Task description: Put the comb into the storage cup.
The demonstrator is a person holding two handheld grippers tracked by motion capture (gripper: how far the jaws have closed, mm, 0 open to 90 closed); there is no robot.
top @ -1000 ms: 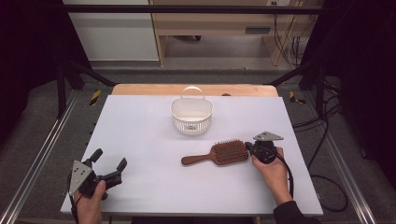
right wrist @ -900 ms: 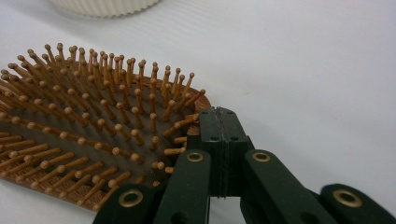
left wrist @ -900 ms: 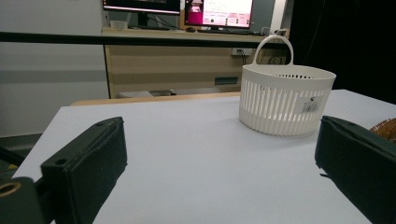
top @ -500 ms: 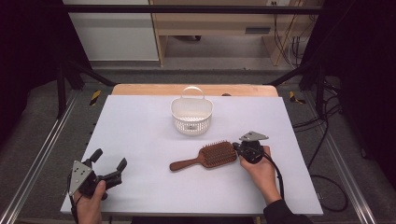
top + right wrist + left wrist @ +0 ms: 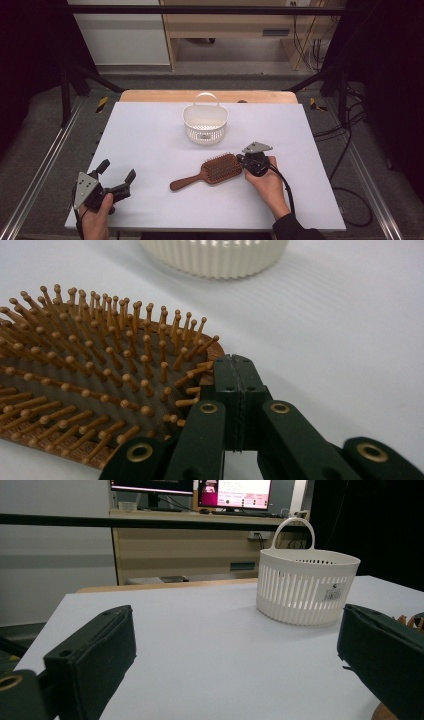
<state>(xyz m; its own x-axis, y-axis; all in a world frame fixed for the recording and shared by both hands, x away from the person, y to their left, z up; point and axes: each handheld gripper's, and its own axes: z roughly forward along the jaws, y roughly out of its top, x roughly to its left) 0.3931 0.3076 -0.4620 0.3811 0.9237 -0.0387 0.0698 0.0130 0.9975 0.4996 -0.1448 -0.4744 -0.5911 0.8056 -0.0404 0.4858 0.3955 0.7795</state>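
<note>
Simply wooden hairbrush (image 5: pixel 212 171); bristles up

A lab set up for recording, not a home.

The white table (image 5: pixel 150 150) stands inside a black metal frame (image 5: pixel 200 9) with rails (image 5: pixel 35 185) along the grey floor, and dark curtains hang at both sides. Cables (image 5: pixel 305 47) trail by a wooden bench (image 5: pixel 225 30) behind it. From the left gripper view, 2 lit monitors (image 5: pixel 190 487) sit on that bench.
</note>
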